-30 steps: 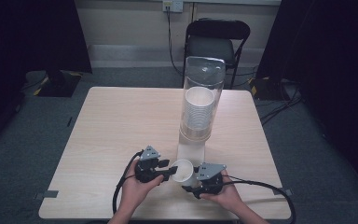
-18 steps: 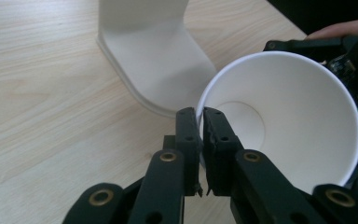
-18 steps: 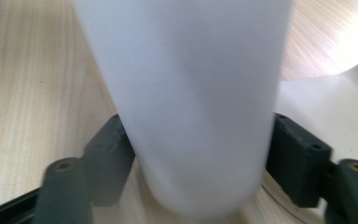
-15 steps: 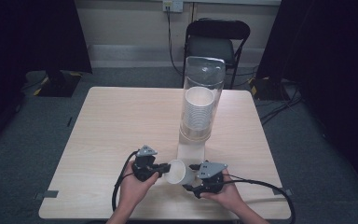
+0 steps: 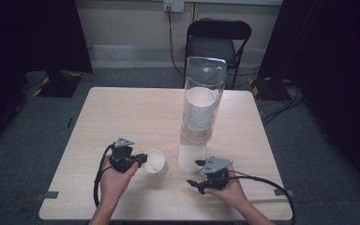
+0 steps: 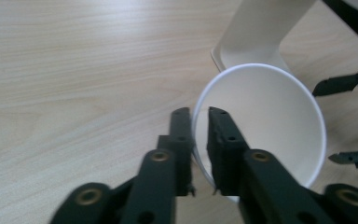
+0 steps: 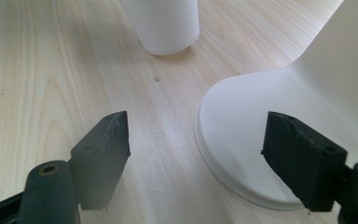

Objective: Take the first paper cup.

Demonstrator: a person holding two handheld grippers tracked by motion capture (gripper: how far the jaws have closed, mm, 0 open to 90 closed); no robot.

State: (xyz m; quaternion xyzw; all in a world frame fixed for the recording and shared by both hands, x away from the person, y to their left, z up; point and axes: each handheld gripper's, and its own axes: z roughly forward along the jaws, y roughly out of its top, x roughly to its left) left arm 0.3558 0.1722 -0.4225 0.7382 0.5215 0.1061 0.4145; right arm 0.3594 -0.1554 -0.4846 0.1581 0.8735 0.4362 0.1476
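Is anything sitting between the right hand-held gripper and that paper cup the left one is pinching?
Nothing visible. The left hand-held gripper pinches the paper cup by its rim, and bare table lies between the cup and the open right hand-held gripper. The cup dispenser stands just behind that gap, not in it.

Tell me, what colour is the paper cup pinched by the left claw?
White, inside and out; the left gripper view shows the cup best.

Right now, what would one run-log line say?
left hand-held gripper: shut on paper cup rim | right hand-held gripper: open, jaws just widened, nothing between | cup dispenser: upright
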